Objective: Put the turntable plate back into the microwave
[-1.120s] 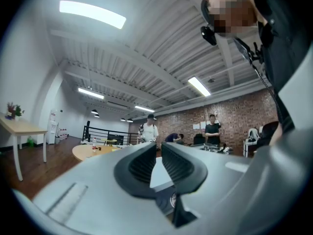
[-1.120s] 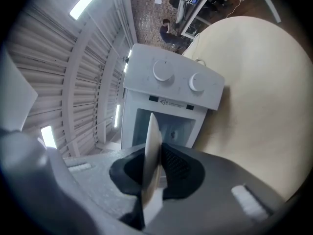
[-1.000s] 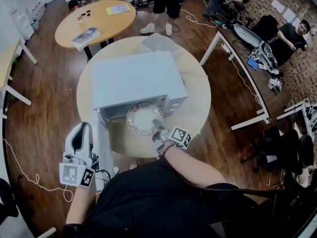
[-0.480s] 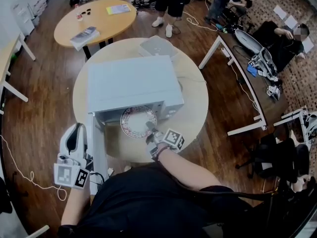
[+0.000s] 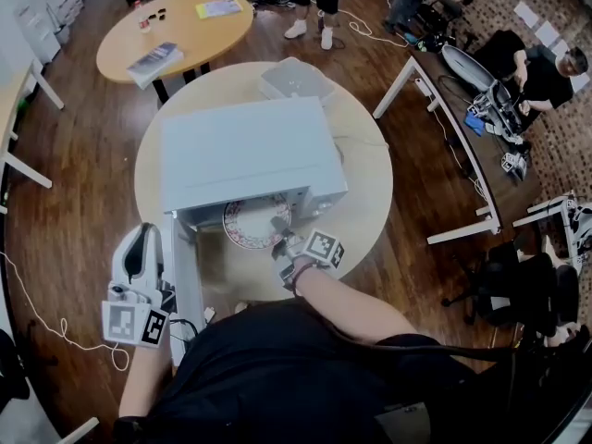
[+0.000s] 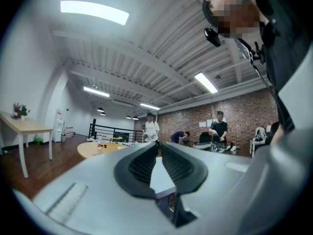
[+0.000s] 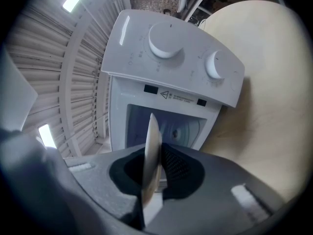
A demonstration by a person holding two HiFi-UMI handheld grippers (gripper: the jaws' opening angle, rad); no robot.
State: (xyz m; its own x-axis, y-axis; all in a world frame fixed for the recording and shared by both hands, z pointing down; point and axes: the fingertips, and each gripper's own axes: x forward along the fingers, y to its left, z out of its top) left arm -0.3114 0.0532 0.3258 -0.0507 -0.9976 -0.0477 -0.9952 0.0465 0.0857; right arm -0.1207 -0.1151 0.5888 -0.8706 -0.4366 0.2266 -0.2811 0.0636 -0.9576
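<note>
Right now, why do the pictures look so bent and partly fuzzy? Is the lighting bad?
Head view: a wide lens bows the round table; the light is even. Left gripper view: the ceiling strip light glares white, and the left claw is soft up close. Right gripper view: the turntable plate blurs edge-on, while the microwave looks sharp.
</note>
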